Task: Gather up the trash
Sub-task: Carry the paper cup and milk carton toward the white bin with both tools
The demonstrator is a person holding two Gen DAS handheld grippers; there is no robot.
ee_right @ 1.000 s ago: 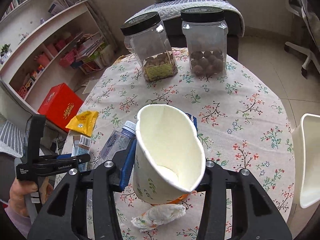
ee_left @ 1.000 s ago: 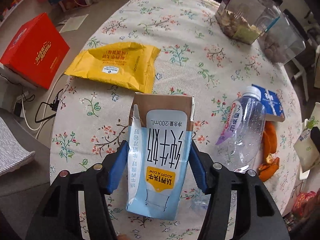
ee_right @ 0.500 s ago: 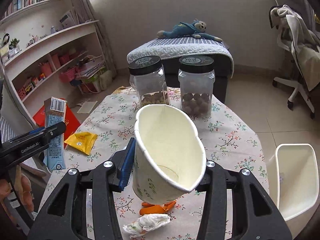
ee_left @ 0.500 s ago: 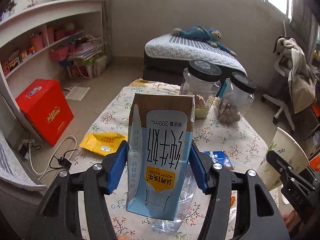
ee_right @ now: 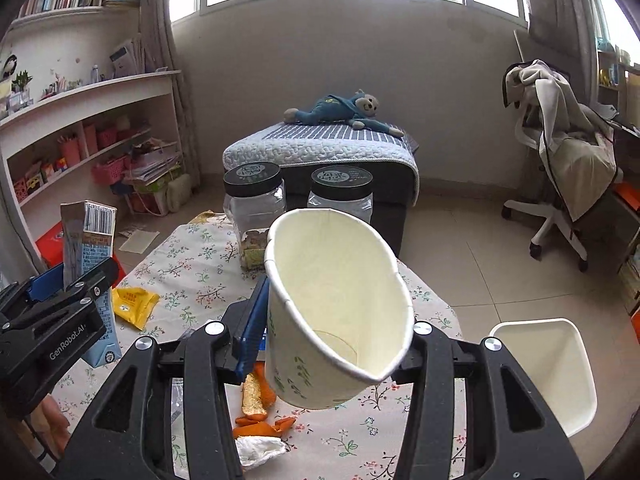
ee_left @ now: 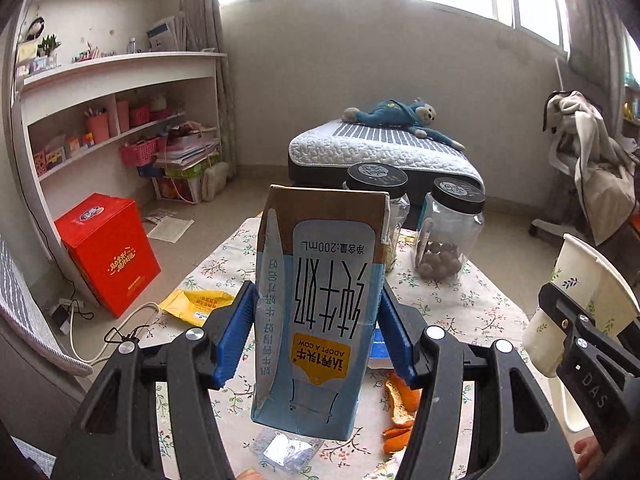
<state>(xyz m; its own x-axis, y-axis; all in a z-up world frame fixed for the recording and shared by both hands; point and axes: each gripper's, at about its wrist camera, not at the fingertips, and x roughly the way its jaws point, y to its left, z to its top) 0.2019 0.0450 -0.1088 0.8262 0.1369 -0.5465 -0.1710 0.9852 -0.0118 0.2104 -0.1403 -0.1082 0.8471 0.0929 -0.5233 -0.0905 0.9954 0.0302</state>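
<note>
My left gripper is shut on a blue and white milk carton, held upside down above the flowered table. The same carton shows at the left of the right wrist view. My right gripper is shut on a squashed white paper cup with a leaf print, its mouth facing the camera. That cup appears at the right edge of the left wrist view. On the table lie a yellow wrapper, orange peel, a crumpled tissue and a clear plastic bottle.
Two black-lidded clear jars stand at the table's far end. A white bin sits on the floor to the right. A red box, cables, shelves, a bed and an office chair surround the table.
Both grippers rose and tilted up from looking down at the table, so the room now fills the views. The carton and cup came up with them.
</note>
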